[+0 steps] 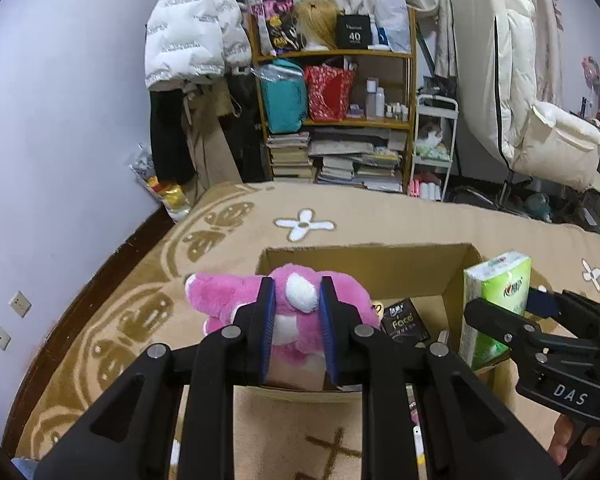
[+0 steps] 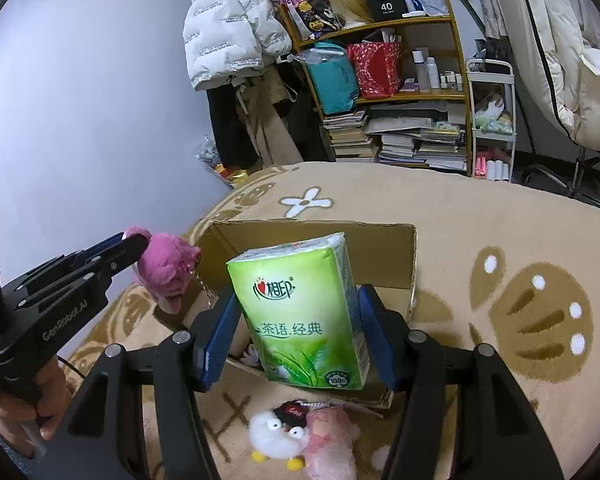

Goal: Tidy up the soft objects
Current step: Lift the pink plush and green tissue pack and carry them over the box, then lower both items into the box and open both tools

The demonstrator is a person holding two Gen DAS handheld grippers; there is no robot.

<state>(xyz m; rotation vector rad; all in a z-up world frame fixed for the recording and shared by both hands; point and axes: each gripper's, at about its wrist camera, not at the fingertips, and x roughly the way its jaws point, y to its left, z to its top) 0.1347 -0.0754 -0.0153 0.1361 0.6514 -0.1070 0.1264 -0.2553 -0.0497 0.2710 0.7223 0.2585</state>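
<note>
Counting one plush (image 1: 296,312), one tissue pack (image 2: 304,316)

A lived-in bedroom in a home is shown. A bed (image 1: 380,216) covered with a tan patterned blanket is seen in front, and beyond its far edge a wooden shelf (image 1: 332,54) is crammed with bags, bottles and stacked books (image 1: 340,160). A white puffer jacket (image 1: 192,28) is hung beside it.

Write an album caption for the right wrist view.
Right tongs hold a green tissue pack over a cardboard box.
</note>
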